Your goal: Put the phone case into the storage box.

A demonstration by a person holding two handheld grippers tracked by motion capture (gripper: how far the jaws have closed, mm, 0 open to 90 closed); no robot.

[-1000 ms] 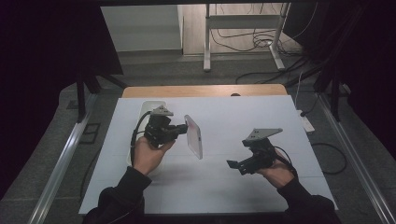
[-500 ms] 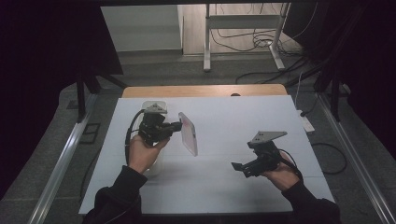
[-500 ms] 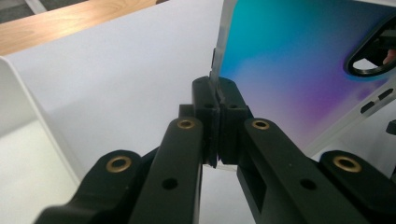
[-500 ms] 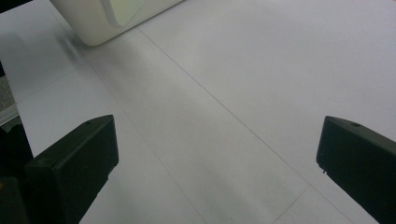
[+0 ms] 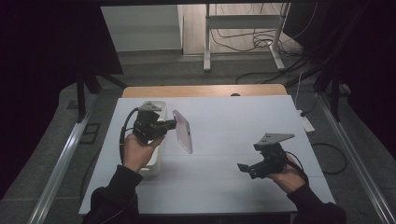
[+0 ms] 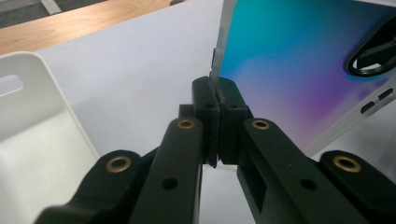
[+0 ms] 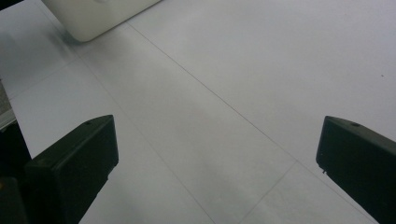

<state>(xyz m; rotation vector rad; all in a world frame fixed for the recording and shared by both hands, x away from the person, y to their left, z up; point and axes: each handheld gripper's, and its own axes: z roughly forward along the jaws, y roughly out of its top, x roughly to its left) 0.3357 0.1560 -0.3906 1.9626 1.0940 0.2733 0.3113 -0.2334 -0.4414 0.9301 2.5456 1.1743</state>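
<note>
Two jaws, left gripper [image 5: 169, 125]: your pads are pinched together on the edge of the phone case [image 5: 183, 130]
Phone case: you hold it on edge above the white table [image 5: 224, 186], its blue-to-purple face [image 6: 299, 60] toward the left gripper view
White bin [image 5: 156, 161]: under your left hand [image 5: 135, 151], resting on the table
Right gripper [image 5: 245, 168]: your jaws stand wide apart over bare table, nothing between them, well apart from the case

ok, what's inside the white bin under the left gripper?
In the left gripper view the white bin shows bare wall, a handle slot and some bare floor. In the high view the left gripper, shut on the phone case, and its hand cover most of the bin.
</note>
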